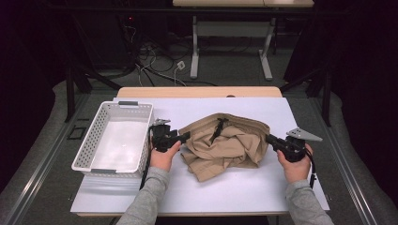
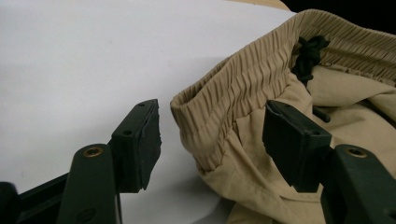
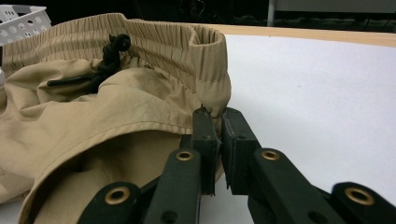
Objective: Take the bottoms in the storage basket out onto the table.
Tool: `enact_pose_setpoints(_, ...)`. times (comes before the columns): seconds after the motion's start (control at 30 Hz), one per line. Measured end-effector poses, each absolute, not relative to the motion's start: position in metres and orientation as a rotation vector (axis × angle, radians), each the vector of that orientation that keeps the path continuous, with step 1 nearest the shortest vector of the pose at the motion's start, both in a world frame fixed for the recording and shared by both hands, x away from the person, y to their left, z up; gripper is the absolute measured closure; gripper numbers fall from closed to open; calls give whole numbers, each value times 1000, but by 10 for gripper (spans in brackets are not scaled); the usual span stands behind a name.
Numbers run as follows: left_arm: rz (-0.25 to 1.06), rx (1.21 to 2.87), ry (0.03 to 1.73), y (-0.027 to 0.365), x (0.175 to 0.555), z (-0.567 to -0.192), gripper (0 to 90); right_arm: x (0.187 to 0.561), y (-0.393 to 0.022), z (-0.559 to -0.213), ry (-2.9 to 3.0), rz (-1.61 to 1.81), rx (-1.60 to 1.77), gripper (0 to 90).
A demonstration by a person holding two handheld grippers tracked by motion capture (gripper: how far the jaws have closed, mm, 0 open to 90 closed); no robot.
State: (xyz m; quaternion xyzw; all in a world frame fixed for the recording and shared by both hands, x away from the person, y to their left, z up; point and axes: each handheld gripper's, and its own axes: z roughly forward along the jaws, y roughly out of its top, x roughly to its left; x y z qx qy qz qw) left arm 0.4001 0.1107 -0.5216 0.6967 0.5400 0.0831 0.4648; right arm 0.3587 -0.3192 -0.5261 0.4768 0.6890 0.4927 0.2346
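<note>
here the tan pants [image 1: 225, 147] lie crumpled on the white table [image 1: 244, 187] beside the basket [image 1: 115, 138], the right gripper [image 3: 218, 122] pinching the waistband [image 3: 205, 60] corner, the left gripper [image 2: 212, 135] with fingers [image 2: 140, 144] spread around the other corner, not touching it.

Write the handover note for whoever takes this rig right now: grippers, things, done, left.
Left gripper: open, jaws either side of the waistband's end, not pressing it.
Right gripper: shut on the waistband's other end.
Khaki trousers: crumpled mid-table on the white sheet, black drawstring showing.
White basket: left of the trousers, nothing in it.
Done: one end gripped.
Left: probably close the left gripper on the waistband, then straighten or fold the trousers; perhaps basket them.
</note>
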Motion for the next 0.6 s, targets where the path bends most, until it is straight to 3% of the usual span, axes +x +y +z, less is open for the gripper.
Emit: enact_pose_setpoints(0.6,124,1699,1340,106,390,-544,380,359,-320,-528,1894,1352,1315,848)
